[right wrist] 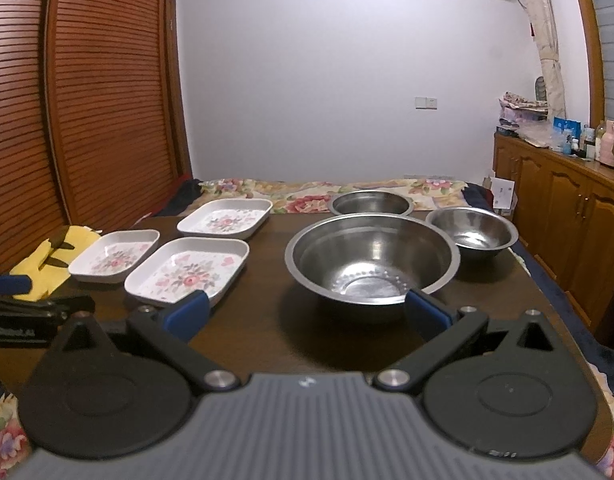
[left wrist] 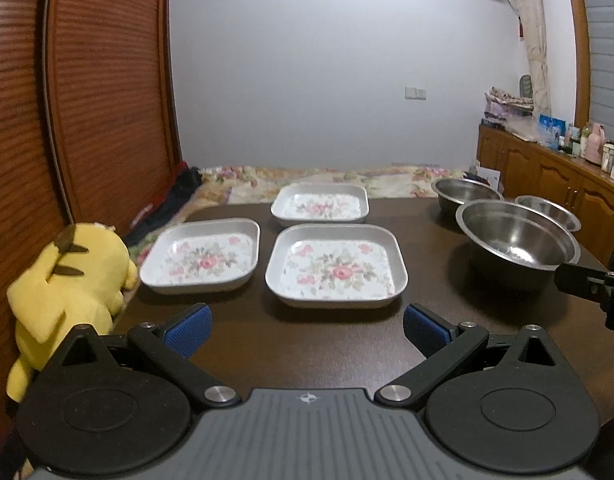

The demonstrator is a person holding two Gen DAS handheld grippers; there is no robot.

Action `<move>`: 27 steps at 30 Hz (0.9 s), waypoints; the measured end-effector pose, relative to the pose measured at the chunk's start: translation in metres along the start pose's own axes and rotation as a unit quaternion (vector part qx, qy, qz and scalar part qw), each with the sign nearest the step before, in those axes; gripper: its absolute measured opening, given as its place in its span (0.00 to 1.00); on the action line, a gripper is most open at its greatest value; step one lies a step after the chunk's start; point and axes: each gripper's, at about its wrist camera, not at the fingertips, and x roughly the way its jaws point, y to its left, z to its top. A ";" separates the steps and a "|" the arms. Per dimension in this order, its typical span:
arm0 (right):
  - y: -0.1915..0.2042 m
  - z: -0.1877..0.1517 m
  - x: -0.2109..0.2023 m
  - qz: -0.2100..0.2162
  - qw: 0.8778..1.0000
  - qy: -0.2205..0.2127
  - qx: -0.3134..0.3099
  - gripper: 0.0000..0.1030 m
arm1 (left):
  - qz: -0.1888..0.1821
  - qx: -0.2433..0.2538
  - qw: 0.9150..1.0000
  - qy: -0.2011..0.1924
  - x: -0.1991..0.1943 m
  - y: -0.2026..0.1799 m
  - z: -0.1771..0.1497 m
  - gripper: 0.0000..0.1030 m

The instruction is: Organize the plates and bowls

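Observation:
Three square white plates with pink flower prints lie apart on the dark wooden table [left wrist: 307, 356]: a near one [left wrist: 335, 270], a left one [left wrist: 201, 254] and a far one [left wrist: 319, 203]. Three steel bowls stand to their right: a large one [right wrist: 371, 260], a smaller one [right wrist: 471, 231] and a far one [right wrist: 371, 202]. My left gripper [left wrist: 307, 326] is open, just short of the near plate. In front of the large bowl my right gripper [right wrist: 307, 314] is open too, holding nothing. The same near plate [right wrist: 189, 270] shows in the right wrist view.
A yellow plush toy [left wrist: 67, 280] sits at the table's left edge beside slatted wooden doors [left wrist: 87, 100]. A flowered bed cover [right wrist: 307, 192] lies beyond the table. A wooden cabinet [right wrist: 567, 216] with bottles on top runs along the right wall.

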 end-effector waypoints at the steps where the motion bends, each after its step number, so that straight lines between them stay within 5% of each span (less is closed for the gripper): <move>1: 0.001 0.000 0.001 0.001 1.000 0.000 -0.001 1.00 | -0.002 -0.002 1.000 0.003 0.003 0.001 -0.001 1.00; 27: 0.045 -0.001 0.052 0.069 0.996 0.031 -0.050 1.00 | -0.011 0.019 0.999 0.025 0.035 0.027 -0.008 1.00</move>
